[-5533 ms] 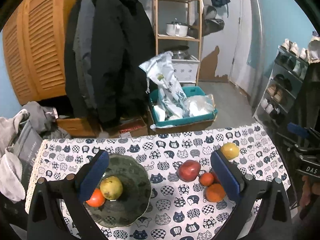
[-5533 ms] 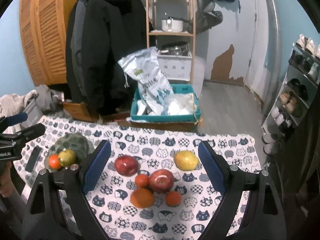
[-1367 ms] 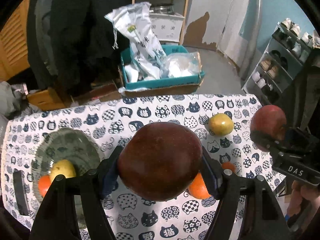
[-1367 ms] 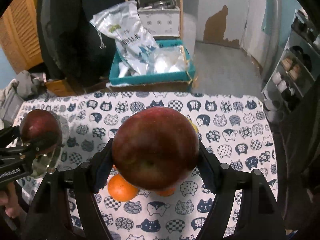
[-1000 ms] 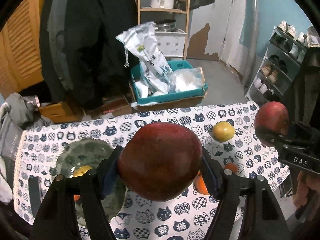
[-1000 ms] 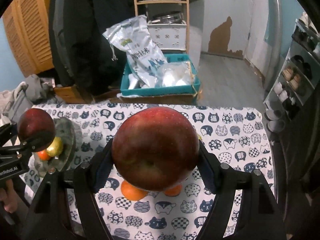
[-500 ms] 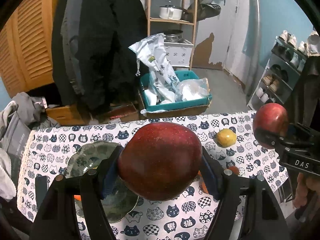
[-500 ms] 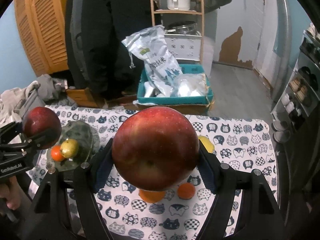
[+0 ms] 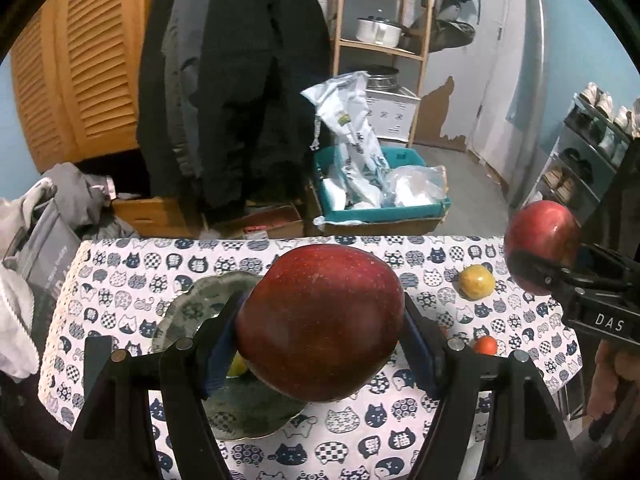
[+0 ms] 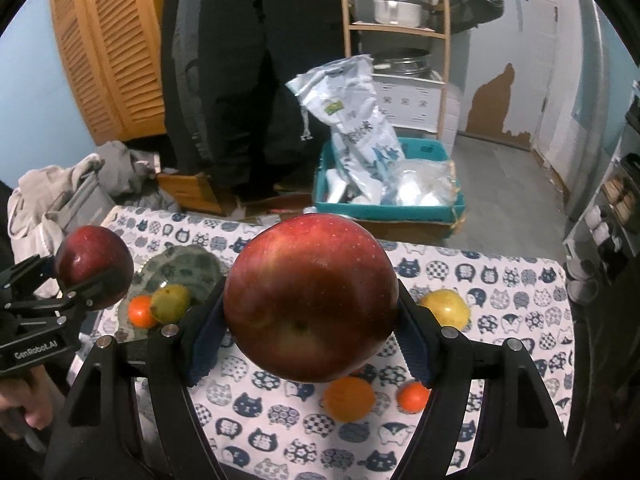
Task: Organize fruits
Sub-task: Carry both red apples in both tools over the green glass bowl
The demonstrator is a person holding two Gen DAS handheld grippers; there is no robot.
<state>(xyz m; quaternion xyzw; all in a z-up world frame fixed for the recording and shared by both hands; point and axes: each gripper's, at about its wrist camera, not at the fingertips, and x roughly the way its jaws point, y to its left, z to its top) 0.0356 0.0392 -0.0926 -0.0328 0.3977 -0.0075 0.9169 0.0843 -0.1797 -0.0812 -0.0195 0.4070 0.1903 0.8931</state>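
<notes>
The left gripper (image 9: 322,336) holds 1 big, round, dark red apple (image 9: 320,320) up above the green plate (image 9: 188,312) at 9 o'clock. The right gripper (image 10: 310,332) squeezes another shiny red apple (image 10: 310,304). They look hard, slippery and heavy, so hold the fat middle.

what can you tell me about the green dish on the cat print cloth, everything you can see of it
The dark green mottled dish is shallow with a wavy, scalloped rim and looks like glazed ceramic. It sits flat on the cat-print tablecloth near the table's left end in the right wrist view. Inside it lie a small orange fruit and a yellow-green fruit, side by side. No gripper touches it; in the left wrist view the held red apple hides much of it.
</notes>
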